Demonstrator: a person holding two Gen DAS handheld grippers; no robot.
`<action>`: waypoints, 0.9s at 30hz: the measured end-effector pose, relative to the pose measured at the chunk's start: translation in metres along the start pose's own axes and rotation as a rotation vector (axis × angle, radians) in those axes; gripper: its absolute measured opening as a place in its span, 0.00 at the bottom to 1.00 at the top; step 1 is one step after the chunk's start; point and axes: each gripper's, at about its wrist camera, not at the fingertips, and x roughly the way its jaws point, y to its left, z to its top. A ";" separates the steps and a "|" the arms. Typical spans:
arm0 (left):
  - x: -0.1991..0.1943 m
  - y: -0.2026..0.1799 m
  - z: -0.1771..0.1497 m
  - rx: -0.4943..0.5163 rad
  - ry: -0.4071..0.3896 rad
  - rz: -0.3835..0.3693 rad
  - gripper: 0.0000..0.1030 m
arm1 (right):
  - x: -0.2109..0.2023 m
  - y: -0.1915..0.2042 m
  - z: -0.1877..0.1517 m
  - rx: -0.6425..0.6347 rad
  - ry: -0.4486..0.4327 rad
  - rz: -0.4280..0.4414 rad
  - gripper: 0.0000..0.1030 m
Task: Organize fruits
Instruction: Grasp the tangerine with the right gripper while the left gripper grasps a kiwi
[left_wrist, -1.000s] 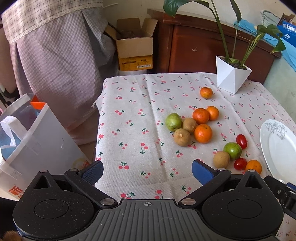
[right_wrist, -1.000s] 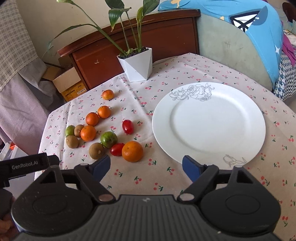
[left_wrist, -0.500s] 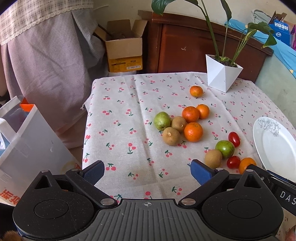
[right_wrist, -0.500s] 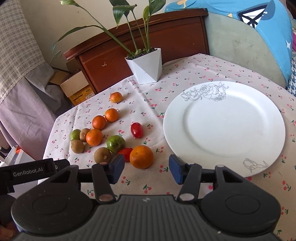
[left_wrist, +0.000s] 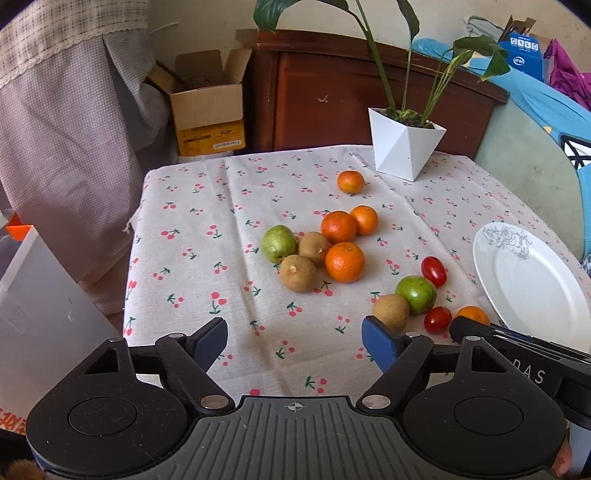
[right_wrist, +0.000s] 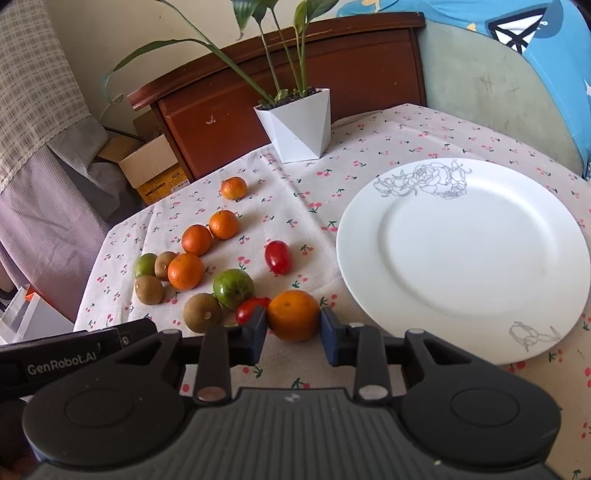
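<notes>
Several fruits lie loose on the cherry-print tablecloth (left_wrist: 207, 236): oranges, brown kiwis, green fruits and red tomatoes. My right gripper (right_wrist: 293, 330) has its blue pads on either side of the nearest orange (right_wrist: 293, 314), which rests on the cloth; the pads look to be touching it. A red tomato (right_wrist: 248, 307) and a green fruit (right_wrist: 233, 288) sit just left of it. The empty white plate (right_wrist: 461, 254) lies to the right. My left gripper (left_wrist: 295, 339) is open and empty above the cloth, with a kiwi (left_wrist: 390, 311) by its right pad. The same orange (left_wrist: 472, 315) shows partly behind the right gripper.
A white angular plant pot (right_wrist: 299, 125) stands at the table's far side before a wooden cabinet (left_wrist: 351, 99). A cardboard box (left_wrist: 207, 107) and a checked curtain are off the far left edge. A white bag (left_wrist: 40, 317) stands on the floor at left. A blue cushion (right_wrist: 546, 55) is at right.
My right gripper moved forward and down to the nearest orange and its jaws narrowed around it. My left gripper drifted left and a little forward, staying open.
</notes>
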 end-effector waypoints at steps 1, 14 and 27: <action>0.000 -0.001 0.000 0.002 -0.003 -0.010 0.75 | -0.002 -0.001 0.000 -0.001 0.000 -0.002 0.30; 0.018 -0.021 -0.003 0.010 -0.016 -0.150 0.57 | -0.013 -0.022 0.000 0.077 0.032 -0.035 0.30; 0.027 -0.033 -0.003 0.048 -0.038 -0.222 0.22 | -0.014 -0.022 0.000 0.080 0.031 -0.036 0.30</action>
